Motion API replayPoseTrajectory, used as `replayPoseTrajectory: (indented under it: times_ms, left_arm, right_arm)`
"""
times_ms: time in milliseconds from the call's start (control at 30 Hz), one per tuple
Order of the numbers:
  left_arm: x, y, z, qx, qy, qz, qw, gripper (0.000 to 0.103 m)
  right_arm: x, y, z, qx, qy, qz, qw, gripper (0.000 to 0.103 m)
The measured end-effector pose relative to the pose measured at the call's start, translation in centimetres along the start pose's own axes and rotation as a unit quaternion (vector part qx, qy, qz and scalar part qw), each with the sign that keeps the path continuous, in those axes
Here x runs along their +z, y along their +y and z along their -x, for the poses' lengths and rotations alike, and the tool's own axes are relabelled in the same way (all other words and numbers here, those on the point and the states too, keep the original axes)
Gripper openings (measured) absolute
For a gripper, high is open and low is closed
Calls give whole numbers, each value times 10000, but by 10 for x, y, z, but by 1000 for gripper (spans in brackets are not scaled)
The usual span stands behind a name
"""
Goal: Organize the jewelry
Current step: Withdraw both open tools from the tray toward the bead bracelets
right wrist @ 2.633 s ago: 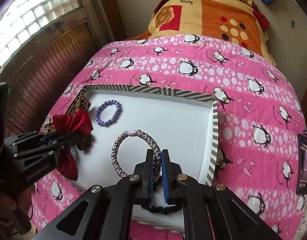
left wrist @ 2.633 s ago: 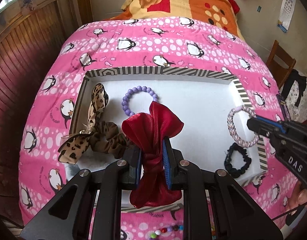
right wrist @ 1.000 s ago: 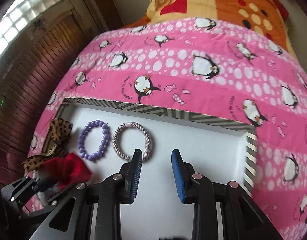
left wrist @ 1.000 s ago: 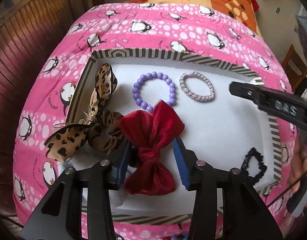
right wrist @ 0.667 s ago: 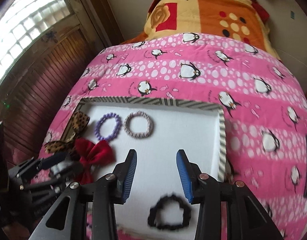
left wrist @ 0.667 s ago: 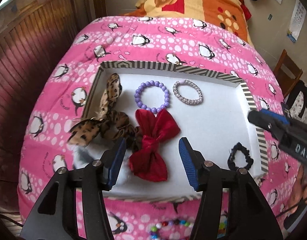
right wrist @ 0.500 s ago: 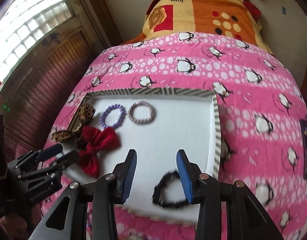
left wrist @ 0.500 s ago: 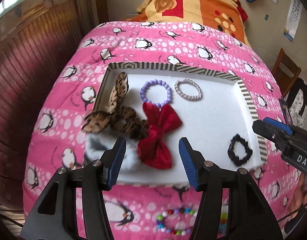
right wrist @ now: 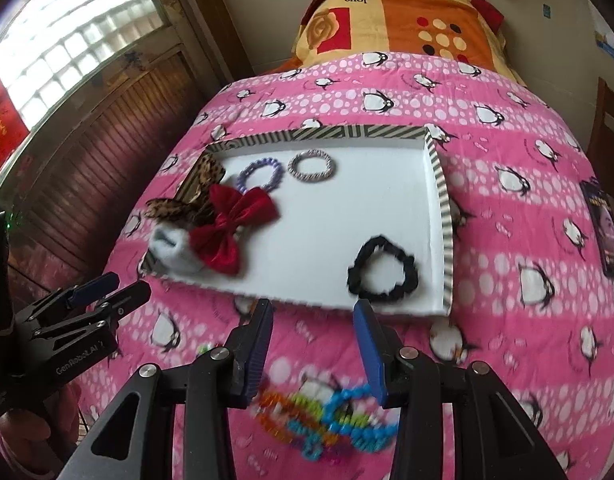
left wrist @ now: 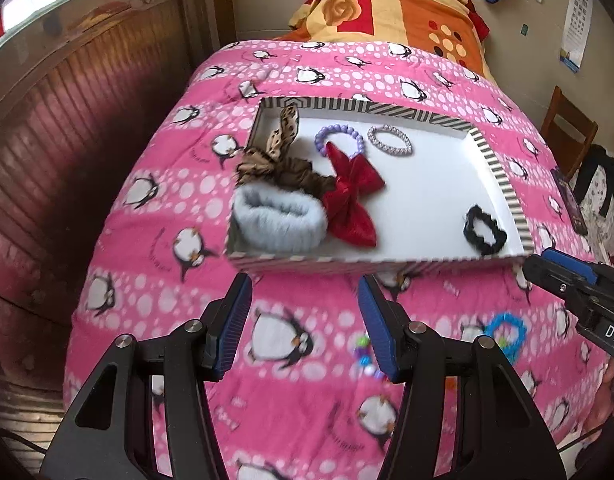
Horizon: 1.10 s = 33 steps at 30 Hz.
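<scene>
A striped-rim tray point(left wrist: 367, 108) on the pink penguin quilt holds a red bow point(left wrist: 351, 196), a leopard-print bow point(left wrist: 275, 156), a grey furry band point(left wrist: 279, 216), a purple bead bracelet point(left wrist: 339, 136), a braided bracelet point(left wrist: 389, 140) and a black scrunchie point(left wrist: 485, 230). My left gripper point(left wrist: 303, 300) hangs open and empty over the quilt just before the tray's near edge. My right gripper point(right wrist: 313, 320) is open and empty too, above a blurred heap of colourful bead bracelets point(right wrist: 331, 412) lying on the quilt. The black scrunchie point(right wrist: 383, 268) lies just beyond its tips.
A dark flat phone-like object point(right wrist: 605, 232) lies on the quilt at the right. An orange and yellow blanket point(left wrist: 387, 8) lies at the bed's head. A wooden panelled wall point(left wrist: 87, 120) runs along the left, and a wooden chair point(left wrist: 571, 128) stands at the right.
Both grippers have drawn back from the tray toward the near edge of the bed. The left let go of the red bow, the right the braided bracelet. Bead bracelets on the quilt came into view.
</scene>
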State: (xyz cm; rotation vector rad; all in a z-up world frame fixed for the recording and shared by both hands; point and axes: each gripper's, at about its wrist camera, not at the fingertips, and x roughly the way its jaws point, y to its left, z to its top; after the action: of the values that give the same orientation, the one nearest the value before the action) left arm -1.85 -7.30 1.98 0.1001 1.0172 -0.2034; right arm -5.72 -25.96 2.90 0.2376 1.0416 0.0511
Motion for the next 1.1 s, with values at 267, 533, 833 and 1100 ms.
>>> replayPoseTrajectory:
  times_ms: [267,533,833,1100]
  left_arm:
    - [-29,8,19,41,-57,-86,9999,55]
    - [-46,20,28,-134,30,2,9999,55]
    - [-60,19,27,-254,217,12,9994,55]
    - [-61,9,26,-344,257,-94,9990,55]
  right_arm:
    - [-33,10,17,-54,-21,-33,10000,40]
    - [-60,6,33,-183,-63,-105,9998,40]
    - [-92,-14,40,-335,100,-284,9990,41]
    - [-107,-26,40,-402,199,-378,9983,41]
